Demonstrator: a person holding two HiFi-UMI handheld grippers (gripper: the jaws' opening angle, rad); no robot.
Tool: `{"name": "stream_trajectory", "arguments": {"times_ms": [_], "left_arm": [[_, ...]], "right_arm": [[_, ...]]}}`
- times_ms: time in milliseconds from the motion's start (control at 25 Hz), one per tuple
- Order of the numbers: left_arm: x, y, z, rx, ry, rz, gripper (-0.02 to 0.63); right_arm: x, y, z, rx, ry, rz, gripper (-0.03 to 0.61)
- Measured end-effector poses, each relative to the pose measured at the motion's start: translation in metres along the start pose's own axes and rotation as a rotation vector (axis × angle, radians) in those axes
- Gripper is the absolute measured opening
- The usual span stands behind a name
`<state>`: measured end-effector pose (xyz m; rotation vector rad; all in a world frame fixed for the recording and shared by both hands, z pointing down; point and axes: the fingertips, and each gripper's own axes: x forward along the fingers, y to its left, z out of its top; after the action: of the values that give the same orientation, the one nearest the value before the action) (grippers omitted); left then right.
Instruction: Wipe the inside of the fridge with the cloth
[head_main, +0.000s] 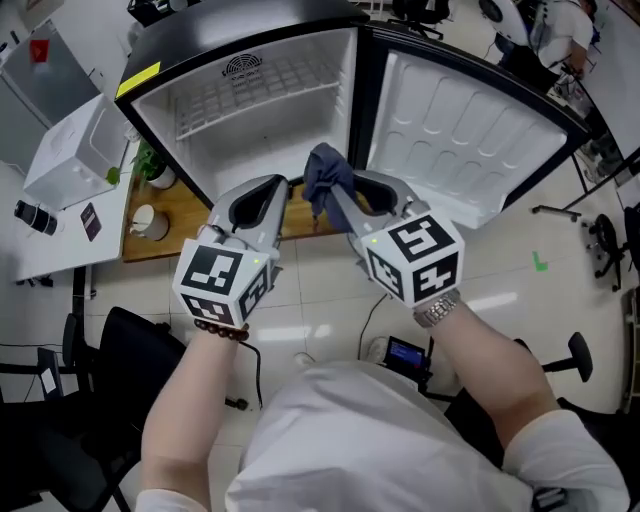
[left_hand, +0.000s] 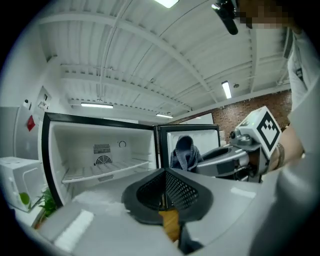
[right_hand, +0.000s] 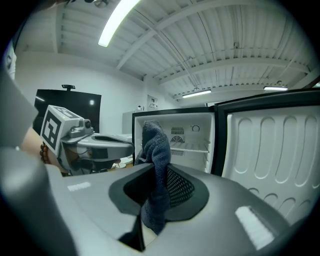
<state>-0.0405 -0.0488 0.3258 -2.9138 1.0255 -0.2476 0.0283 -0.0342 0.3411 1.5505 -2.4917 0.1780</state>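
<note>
Gripping the dark blue cloth (head_main: 326, 172) at frame centre, the right gripper (head_main: 338, 200) is pinching it between its jaws, just below the open white fridge (head_main: 262, 140) at the top. Left of it, the left gripper (head_main: 272, 192) is hovering, jaws clenched together on nothing.

1. Wooden tabletop (head_main: 175, 238), left centre of the head view: carries the open fridge (head_main: 250, 145). A potted plant (head_main: 155, 170) and a white cup (head_main: 148, 221) stand on its left end.
2. White tabletop (head_main: 55, 250), left edge: a white box (head_main: 75, 150), a black cylinder (head_main: 36, 217) on its side and a dark red card (head_main: 90, 221).
3. Wire shelf (head_main: 255, 90), upper centre, spans the fridge interior.
4. Tiled floor (head_main: 330, 300), middle band: a green mark (head_main: 541, 263) at right, a small lit-screen device (head_main: 408, 353) at centre and a black chair (head_main: 135, 345) at lower left.
</note>
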Motion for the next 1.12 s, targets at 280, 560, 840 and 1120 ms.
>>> {"name": "stream_trajectory", "arguments": {"times_ms": [280,560,840,1120], "left_arm": [[-0.015,0.018,-0.005,0.057,-0.013,0.011,0.005],[-0.022,0.029,-0.005,0.084,-0.026,0.017,0.005],[-0.022,0.028,-0.009,0.073,-0.026,0.022,0.005],[-0.023,0.03,-0.005,0.074,-0.03,0.038,0.005]], "right_arm": [[0.017,0.022,0.004,-0.002,-0.018,-0.015,0.06],[0.031,0.032,0.013,-0.014,-0.03,-0.013,0.06],[0.033,0.034,0.008,-0.012,-0.017,-0.006,0.06],[0.034,0.032,0.007,-0.009,-0.02,-0.012,0.058]]}}
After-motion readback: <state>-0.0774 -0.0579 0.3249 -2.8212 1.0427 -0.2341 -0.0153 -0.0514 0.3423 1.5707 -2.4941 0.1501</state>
